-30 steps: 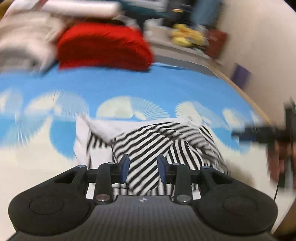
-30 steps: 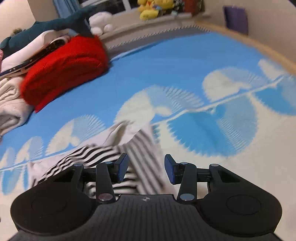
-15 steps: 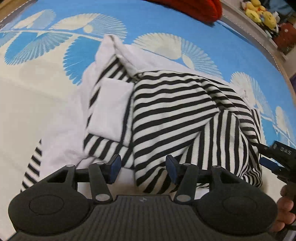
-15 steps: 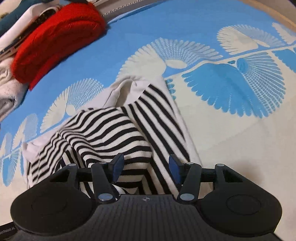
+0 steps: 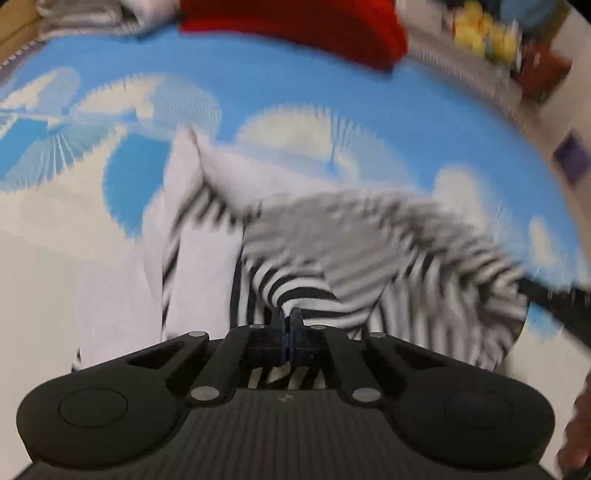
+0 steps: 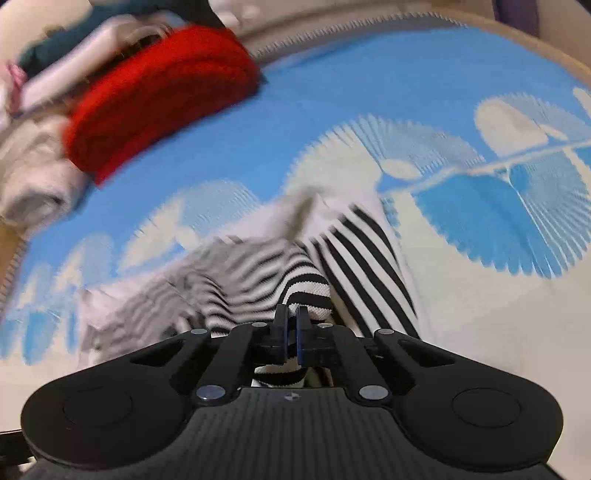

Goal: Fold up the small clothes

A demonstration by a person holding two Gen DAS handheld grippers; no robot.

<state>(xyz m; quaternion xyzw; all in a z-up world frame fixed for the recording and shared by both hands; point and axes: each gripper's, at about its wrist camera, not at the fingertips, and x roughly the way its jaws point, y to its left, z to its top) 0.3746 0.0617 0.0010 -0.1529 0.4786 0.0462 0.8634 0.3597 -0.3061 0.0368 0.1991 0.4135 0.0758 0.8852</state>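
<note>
A black-and-white striped garment (image 5: 332, 258) with white parts lies partly folded on a blue and cream patterned bedspread (image 5: 295, 96). My left gripper (image 5: 287, 317) is shut on a near fold of the striped garment. My right gripper (image 6: 291, 317) is shut on another near fold of the same garment (image 6: 306, 280). The right gripper also shows at the right edge of the left wrist view (image 5: 554, 299). Both views are blurred by motion.
A folded red knit (image 5: 295, 26) (image 6: 159, 96) lies at the far side of the bed, next to a pile of pale and dark clothes (image 6: 33, 173). Yellow soft toys (image 5: 484, 33) sit on a ledge beyond the bed edge.
Both grippers were open over the striped garment; now both have shut on its near folds. The views have tipped up and blur shows movement.
</note>
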